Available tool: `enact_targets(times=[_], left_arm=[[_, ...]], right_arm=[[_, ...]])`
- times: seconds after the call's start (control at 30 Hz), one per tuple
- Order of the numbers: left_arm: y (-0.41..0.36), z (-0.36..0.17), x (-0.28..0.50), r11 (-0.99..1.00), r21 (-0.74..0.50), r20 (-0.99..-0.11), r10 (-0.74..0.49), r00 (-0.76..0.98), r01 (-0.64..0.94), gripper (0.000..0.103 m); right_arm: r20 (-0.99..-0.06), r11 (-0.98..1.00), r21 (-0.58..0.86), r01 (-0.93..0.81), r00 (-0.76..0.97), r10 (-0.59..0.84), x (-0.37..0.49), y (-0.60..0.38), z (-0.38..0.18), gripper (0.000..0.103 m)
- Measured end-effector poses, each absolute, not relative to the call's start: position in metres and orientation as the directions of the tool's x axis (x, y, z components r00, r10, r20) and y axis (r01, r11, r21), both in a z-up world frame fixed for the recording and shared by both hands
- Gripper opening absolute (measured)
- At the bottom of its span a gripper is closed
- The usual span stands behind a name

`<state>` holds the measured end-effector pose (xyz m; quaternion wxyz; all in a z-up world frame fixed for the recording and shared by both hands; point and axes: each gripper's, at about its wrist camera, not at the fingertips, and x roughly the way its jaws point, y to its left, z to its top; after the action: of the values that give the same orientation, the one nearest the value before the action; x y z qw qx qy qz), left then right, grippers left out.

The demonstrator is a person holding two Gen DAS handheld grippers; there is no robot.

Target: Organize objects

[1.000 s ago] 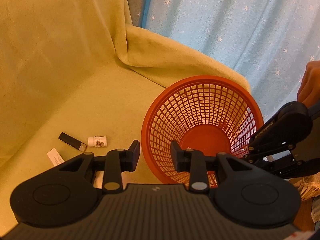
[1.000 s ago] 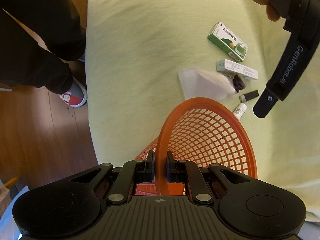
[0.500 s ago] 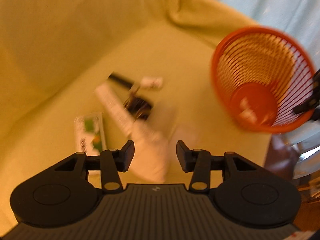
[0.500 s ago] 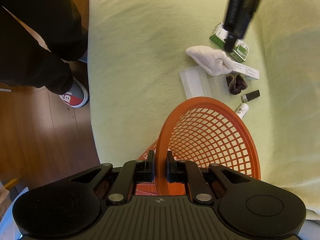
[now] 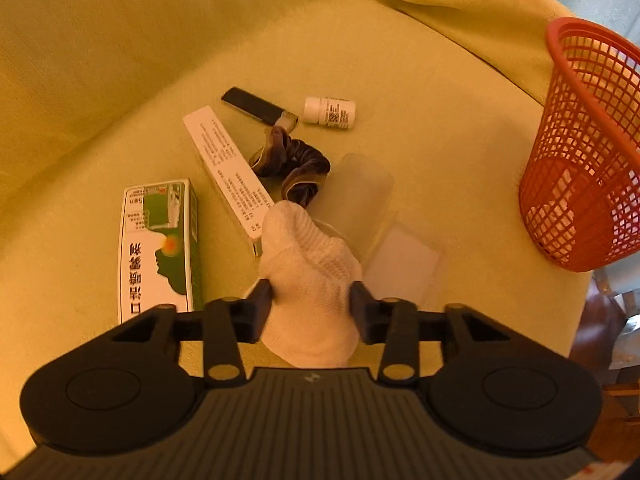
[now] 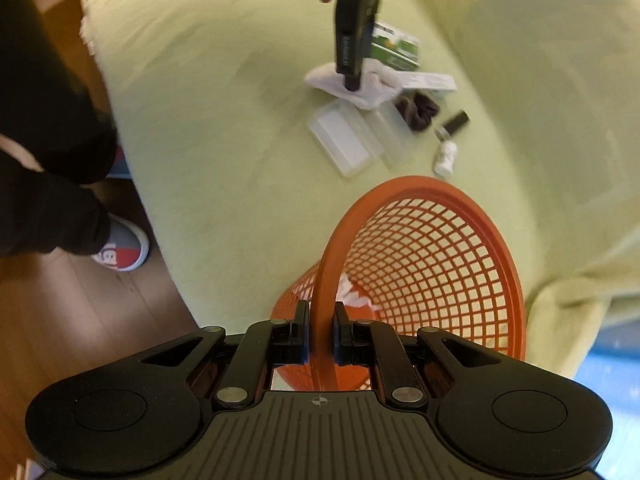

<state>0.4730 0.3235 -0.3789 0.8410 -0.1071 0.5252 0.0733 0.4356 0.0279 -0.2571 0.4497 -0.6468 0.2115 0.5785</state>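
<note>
Left wrist view: left tongs (image 5: 311,305) apart, straddling a white sock (image 5: 308,276) lying on the yellow-green cover (image 5: 440,128). Fingers sit at either side of the sock, about touching it, not squeezing yet. Sock's far end rests over the end of a long white box (image 5: 226,160). Just beside it: green box (image 5: 160,244), brown scrunchie (image 5: 292,164), clear plastic case (image 5: 384,236), black stick (image 5: 252,105), small white bottle (image 5: 330,112). Orange mesh basket (image 5: 580,176) stands well apart at the right edge; something pale lies in its bottom, cannot tell what.

Sock looks soft, light and limp, so it will bunch and drape when lifted. Best hold is judged to be mid-body, where the fabric is thickest, so both layers get pinched; a hold near the tip may slip. Not fragile.

Right wrist view: right tongs (image 6: 321,338) clamped on the basket (image 6: 420,264) rim, one finger inside and one outside, steadying it. Basket is stiff plastic and light, rim gives a firm hold. Left tongs (image 6: 354,80) seen from above, down on the sock (image 6: 372,84). Remaining small items lie loose between sock and basket. A person's dark sleeve (image 6: 48,120) and a shoe (image 6: 122,248) show at left, over the wood floor.
</note>
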Motion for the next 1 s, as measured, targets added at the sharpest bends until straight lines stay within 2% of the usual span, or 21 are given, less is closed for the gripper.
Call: enact_targets(times=[0.07, 0.1, 0.23, 0.4, 0.5, 0.67, 0.7, 0.73, 0.77, 0.83, 0.9, 1.0], left_arm=[[0.323, -0.377, 0.471, 0.970, -0.093, -0.896, 0.016, 0.443, -0.223, 0.015], [0.323, -0.373, 0.469, 0.971, -0.093, -0.893, 0.017, 0.449, -0.221, 0.013], [0.325, -0.357, 0.458, 0.972, -0.078, -0.880, 0.037, 0.474, -0.220, 0.012], [0.332, -0.331, 0.444, 0.965, -0.072, -0.864, 0.066, 0.500, -0.251, 0.012], [0.334, -0.315, 0.437, 0.959, -0.073, -0.854, 0.081, 0.513, -0.273, 0.012], [0.328, -0.292, 0.427, 0.959, -0.078, -0.839, 0.084, 0.537, -0.272, 0.012], [0.327, -0.287, 0.426, 0.960, -0.079, -0.835, 0.083, 0.543, -0.268, 0.012], [0.324, -0.282, 0.425, 0.961, -0.080, -0.832, 0.081, 0.549, -0.264, 0.012], [0.322, -0.278, 0.425, 0.962, -0.080, -0.827, 0.083, 0.556, -0.263, 0.012], [0.319, -0.271, 0.423, 0.961, -0.081, -0.820, 0.086, 0.566, -0.263, 0.012], [0.317, -0.265, 0.423, 0.959, -0.087, -0.812, 0.089, 0.577, -0.270, 0.012], [0.314, -0.260, 0.423, 0.958, -0.092, -0.807, 0.088, 0.584, -0.271, 0.012]], right_arm=[[-0.931, -0.442, -0.346, -0.828, 0.246, 0.269, 0.434, 0.023, -0.259, 0.007], [-0.928, -0.392, -0.345, -0.853, 0.246, 0.281, 0.435, 0.021, -0.260, 0.007], [-0.901, -0.221, -0.360, -0.906, 0.277, 0.333, 0.430, 0.012, -0.268, 0.007], [-0.865, -0.173, -0.420, -0.891, 0.335, 0.374, 0.414, 0.008, -0.281, 0.007], [-0.858, -0.070, -0.376, -0.924, 0.319, 0.403, 0.420, 0.005, -0.272, 0.007], [-0.843, 0.175, -0.213, -0.961, 0.272, 0.464, 0.433, -0.008, -0.240, 0.009], [-0.838, 0.253, -0.155, -0.955, 0.263, 0.478, 0.438, -0.015, -0.231, 0.015], [-0.832, 0.344, -0.086, -0.935, 0.257, 0.491, 0.446, -0.022, -0.222, 0.029], [-0.816, 0.437, -0.010, -0.899, 0.260, 0.517, 0.454, -0.032, -0.213, 0.035], [-0.772, 0.584, 0.135, -0.801, 0.284, 0.568, 0.469, -0.055, -0.200, 0.056], [-0.770, 0.726, 0.207, -0.656, 0.348, 0.534, 0.487, -0.073, -0.197, 0.059], [-0.808, 0.904, 0.251, -0.346, 0.440, 0.392, 0.515, -0.108, -0.212, 0.059]])
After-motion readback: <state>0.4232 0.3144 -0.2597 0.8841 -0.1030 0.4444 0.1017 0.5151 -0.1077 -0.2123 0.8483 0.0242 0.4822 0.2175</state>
